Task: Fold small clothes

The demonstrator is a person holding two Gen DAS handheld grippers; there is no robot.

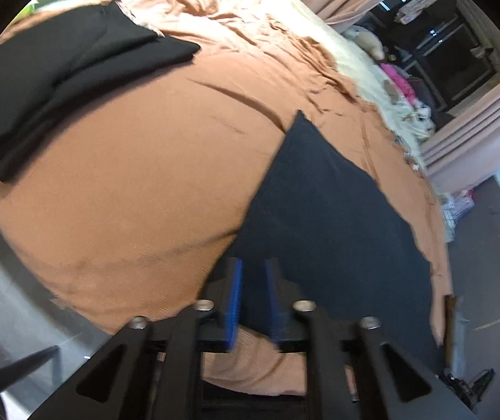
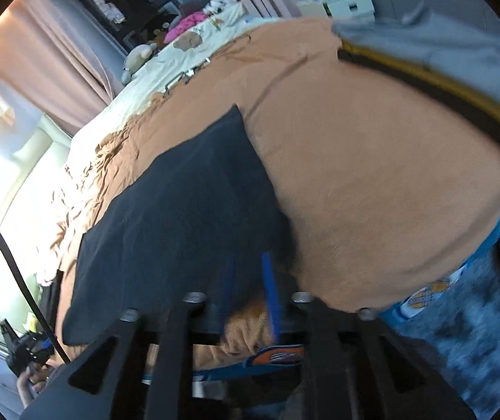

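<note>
One dark navy garment (image 1: 323,210) lies flat ahead of both released claws, left gripper (image 1: 253,301) and right gripper (image 2: 250,294); one folded black garment (image 1: 64,80) far left on the bedspread (image 1: 127,192).

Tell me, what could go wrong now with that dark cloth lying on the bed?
The dark navy cloth lies close to the edge of the brown bedspread, so a nudge might slide it off. The left hand-held gripper and right hand-held gripper both stand open just over it, so their fingers could snag and rumple it. The black folded garment nearby looks safe.
</note>
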